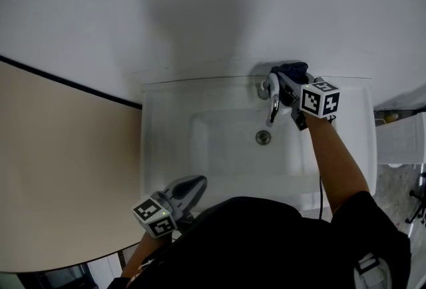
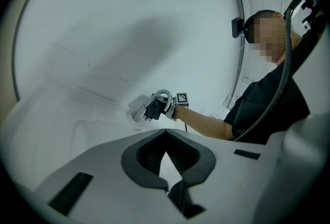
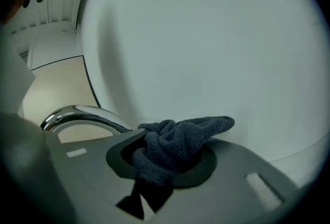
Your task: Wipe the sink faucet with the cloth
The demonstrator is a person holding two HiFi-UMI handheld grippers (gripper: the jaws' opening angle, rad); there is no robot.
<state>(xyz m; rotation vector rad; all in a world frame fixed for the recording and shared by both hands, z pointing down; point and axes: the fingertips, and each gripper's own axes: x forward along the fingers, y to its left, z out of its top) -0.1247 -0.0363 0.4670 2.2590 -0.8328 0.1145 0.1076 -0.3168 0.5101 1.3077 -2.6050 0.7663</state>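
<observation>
White sink (image 1: 160, 148): centre of head view, set against pale wall (image 1: 200, 1); near rim hidden under the wearer's black shirt (image 1: 266, 241). Drain (image 1: 263, 137): middle of basin, just below spout. Chrome faucet (image 1: 272, 106): upper centre-right of head view, at back rim of sink, arched spout pointing toward drain; base largely covered by right gripper (image 1: 285, 84); in right gripper view only the arch visible, lower left, cut off by the gripper body. Dark blue cloth (image 3: 178, 143): bunched, clamped between jaws of right gripper, loose end sticking out to the right past them; pads buried under fabric, not visible. In head view, cloth at top of faucet, just behind the arch; actual contact with the chrome not determinable in any view. Right gripper in head view: over back rim of sink, marker cube (image 1: 319, 100) just right of faucet, bare forearm (image 1: 336, 154) running down toward lower right. Left gripper (image 1: 191, 185): lower left-centre of head view, over near rim of sink, well apart from faucet; jaws shut together, nothing between them, sliver of white basin visible through the gap behind the tips in left gripper view. Left forearm mostly hidden by shirt. Beige floor (image 1: 60, 174): left of frame. Items at far right edge of head view: cut off, too small to identify.
</observation>
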